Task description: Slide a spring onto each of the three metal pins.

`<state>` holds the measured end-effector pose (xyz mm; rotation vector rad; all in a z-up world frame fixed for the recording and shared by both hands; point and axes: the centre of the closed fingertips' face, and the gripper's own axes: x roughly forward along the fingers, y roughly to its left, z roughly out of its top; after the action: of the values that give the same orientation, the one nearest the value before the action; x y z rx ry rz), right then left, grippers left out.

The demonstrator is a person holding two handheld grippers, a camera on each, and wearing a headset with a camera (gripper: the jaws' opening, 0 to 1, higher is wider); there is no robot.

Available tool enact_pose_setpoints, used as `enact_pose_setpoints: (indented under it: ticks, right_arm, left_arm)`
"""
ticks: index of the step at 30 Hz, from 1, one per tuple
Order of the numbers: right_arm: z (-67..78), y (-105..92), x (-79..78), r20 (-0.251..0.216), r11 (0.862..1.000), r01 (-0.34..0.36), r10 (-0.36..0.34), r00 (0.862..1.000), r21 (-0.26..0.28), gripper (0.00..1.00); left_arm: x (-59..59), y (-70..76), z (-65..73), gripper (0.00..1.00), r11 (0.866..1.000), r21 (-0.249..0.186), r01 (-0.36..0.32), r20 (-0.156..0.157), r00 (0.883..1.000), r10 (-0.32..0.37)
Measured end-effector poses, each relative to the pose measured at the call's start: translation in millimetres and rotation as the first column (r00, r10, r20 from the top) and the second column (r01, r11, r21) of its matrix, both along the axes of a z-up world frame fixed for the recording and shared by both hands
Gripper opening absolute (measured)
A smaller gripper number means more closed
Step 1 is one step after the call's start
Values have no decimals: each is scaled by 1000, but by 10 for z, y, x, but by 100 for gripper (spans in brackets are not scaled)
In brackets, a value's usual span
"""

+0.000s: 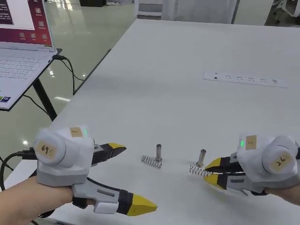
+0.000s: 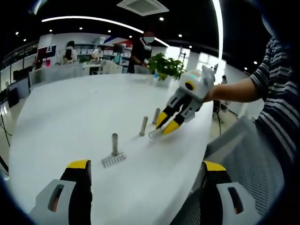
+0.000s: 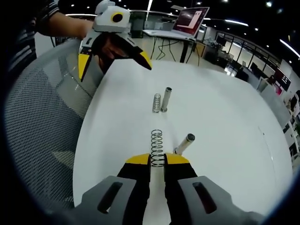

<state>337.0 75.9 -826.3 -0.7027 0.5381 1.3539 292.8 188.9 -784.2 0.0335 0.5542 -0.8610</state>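
while the right gripper nips one end of the held spring between nearly closed jaws, the coil lies low and level over the white table, its free end near the foot of the middle pin. the left gripper hovers at the near edge, jaws spread wide and carrying nothing. a loose spring rests on the table just beside the first pin. no pin appears to wear a spring yet.

step in hand, as judged: threading the held spring. it should be raised above the pin top, turned until its bore lines up with the pin's axis, then lowered slowly. gripped at one end, the coil is likely to droop or sway, and a sideways knock could topple the pin. letting go is best left until several coils have passed the tip.

the left gripper view adds what the head view hides behind the right gripper: a further upright post, probably the far pin, just beside the yellow jaw tips. the right gripper view shows the coil's end seated between its own tips.
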Motion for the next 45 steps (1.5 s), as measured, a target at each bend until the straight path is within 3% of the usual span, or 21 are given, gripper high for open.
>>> enact_pose_setpoints:
  ticks: [11, 23, 37, 45]
  right_arm:
    - [274, -40, -172, 36, 998, -56, 55, 998, 17, 8]
    - [367, -68, -363, 49, 996, -91, 90, 995, 21, 8]
    - [448, -33, -480, 53, 992, -122, 120, 991, 35, 8]
    - [484, -49, -519, 52, 990, -132, 130, 990, 39, 8]
  left_arm:
    - [1, -270, 21, 88, 997, -23, 75, -1, 997, -75]
    - [49, -623, 43, 73, 985, -60, 159, 18, 987, -158]
    - [46, -1032, 105, 39, 957, -108, 268, 47, 963, -265]
    - [25, -1132, 124, 21, 947, -110, 301, 71, 953, -295]
